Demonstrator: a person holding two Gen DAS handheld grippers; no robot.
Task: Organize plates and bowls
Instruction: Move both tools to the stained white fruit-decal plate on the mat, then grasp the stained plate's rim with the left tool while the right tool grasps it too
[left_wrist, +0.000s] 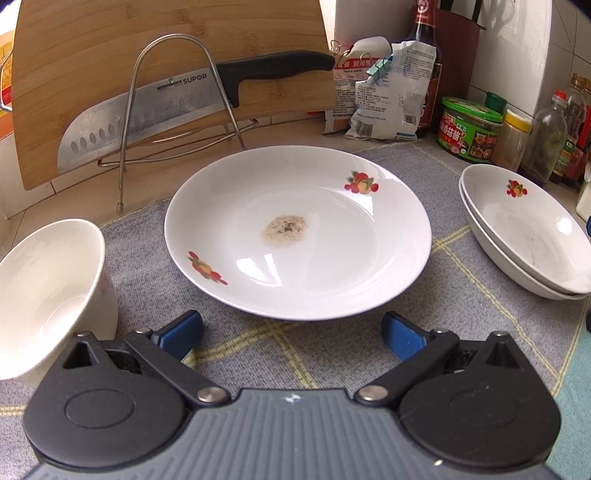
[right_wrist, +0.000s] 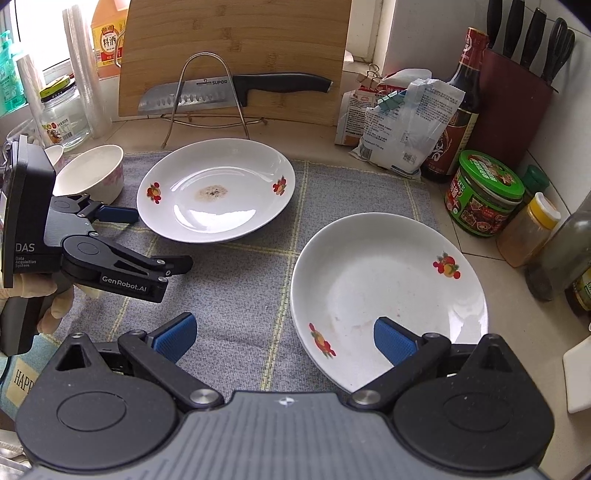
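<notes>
Grippers: our left gripper (left_wrist: 291, 334) and right gripper (right_wrist: 284, 336) both gape, empty.
Grip: we pinch the stained plate (left_wrist: 297, 232) by its near rim, keeping it level.

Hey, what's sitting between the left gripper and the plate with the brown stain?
Nothing: the left wrist view shows only bare grey cloth between the open left gripper and the stained plate.

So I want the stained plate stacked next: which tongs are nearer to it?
Left. The left tongs sit open at the near edge of the stained plate, beside the bowl. The right tongs are open farther back, over the stacked plates.
</notes>
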